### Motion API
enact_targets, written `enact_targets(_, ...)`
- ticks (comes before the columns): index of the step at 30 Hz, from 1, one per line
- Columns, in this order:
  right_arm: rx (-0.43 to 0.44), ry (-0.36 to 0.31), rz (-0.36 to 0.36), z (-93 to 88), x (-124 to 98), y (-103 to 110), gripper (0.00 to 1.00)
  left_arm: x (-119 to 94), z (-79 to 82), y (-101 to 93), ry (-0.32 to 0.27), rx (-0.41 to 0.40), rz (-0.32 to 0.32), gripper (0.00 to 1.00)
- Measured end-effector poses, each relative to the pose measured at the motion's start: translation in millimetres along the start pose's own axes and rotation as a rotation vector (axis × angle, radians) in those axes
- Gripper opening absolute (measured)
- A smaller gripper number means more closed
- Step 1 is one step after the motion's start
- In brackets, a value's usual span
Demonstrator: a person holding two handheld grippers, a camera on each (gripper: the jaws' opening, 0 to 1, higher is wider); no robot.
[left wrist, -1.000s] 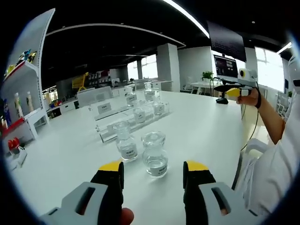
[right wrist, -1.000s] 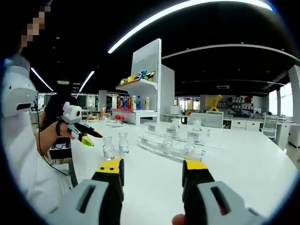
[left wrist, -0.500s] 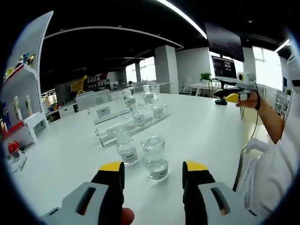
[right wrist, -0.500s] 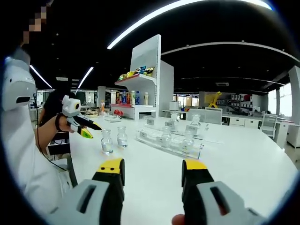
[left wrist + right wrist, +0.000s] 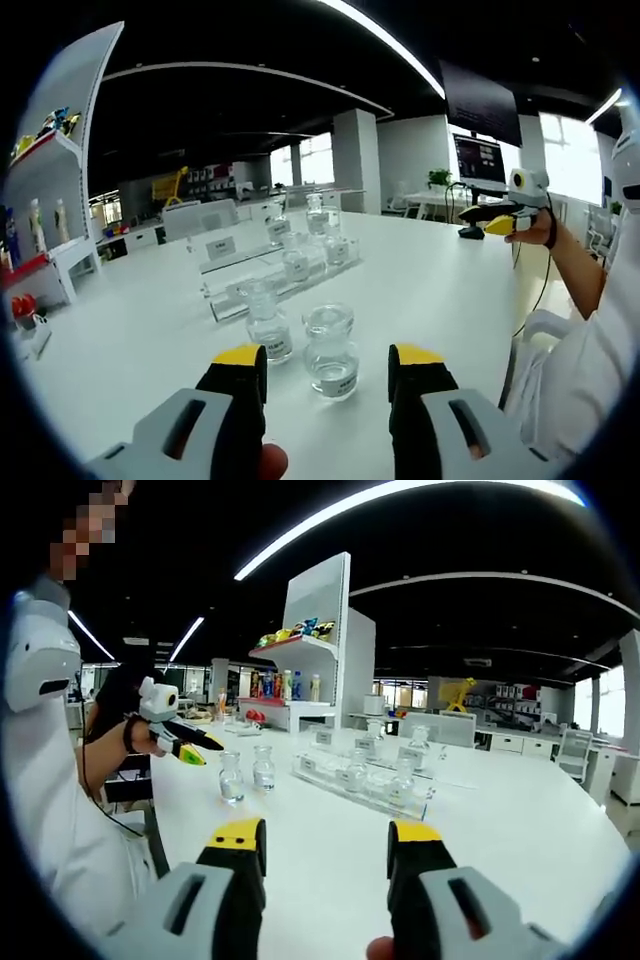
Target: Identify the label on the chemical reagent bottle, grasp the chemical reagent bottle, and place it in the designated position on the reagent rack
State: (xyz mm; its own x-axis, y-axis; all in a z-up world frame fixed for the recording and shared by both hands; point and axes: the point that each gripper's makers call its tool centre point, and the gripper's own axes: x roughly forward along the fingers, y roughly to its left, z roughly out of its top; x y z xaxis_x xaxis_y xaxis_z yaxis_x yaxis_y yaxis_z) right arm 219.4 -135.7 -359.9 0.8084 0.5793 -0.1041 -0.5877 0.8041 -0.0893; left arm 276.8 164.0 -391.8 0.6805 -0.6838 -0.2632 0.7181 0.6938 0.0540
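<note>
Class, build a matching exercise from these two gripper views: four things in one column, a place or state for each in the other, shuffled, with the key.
1. left gripper
2. two loose bottles
3. clear rack
4. right gripper

A. holds several bottles
B. stand side by side on the table, before the rack
C. open over bare table
D. open, just short of the bottles

Pairs: 1-D, 2-B, 3-A, 4-C

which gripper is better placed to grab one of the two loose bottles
Left, probably. The left gripper is open right before the two clear glass reagent bottles on the white table; the right gripper is open farther back.
</note>
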Motion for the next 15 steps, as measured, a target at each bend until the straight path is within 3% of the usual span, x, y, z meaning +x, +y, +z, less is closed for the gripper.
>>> enact_targets(10,0.008,0.019,-0.006,-12.1,-2,2,0.46,12,-3.6,13.2,-0.037,-0.032,0.006,0.51)
enact_targets(15,0.003,0.027,-0.006,-14.9,-2,1,0.46,15,-2.5,9.0,-0.059,-0.039,-0.018,0.53)
